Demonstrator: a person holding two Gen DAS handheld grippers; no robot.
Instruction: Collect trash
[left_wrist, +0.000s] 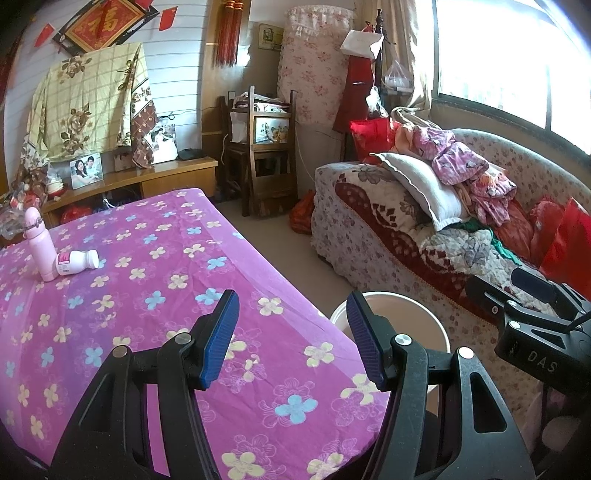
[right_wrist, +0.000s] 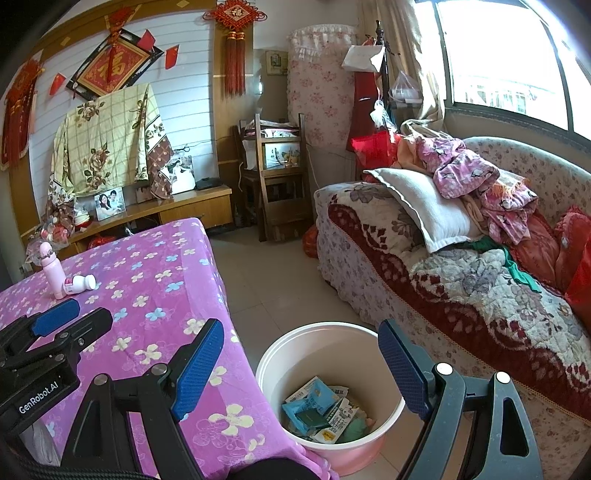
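Left wrist view
Purple cloth: a flowered cloth covers the worktop, and almost nothing is left on it.
White bottle: the small white bottle lies on its side at about 10 o'clock from the left gripper, far across the worktop. Its long side runs left to right, with the cap toward 3 o'clock. It touches the tall pink bottle, which stands up.
Left jaws: about half open, with nothing between them and nothing touching them.
Bin: the pink bin peeks out at 1 o'clock, just behind the right-hand blue pad.

Right wrist view
Pink bin: the bin sits on the floor right under the right gripper, close by the worktop's edge. Wrappers lie in the bottom.
Right jaws: wide open and empty.
White bottle: here the small white bottle is at 10 o'clock, well apart from these jaws.
Nearer hand: the left gripper shows at 9 o'clock, between these jaws and the bottle, so I think the left hand has the shorter reach.
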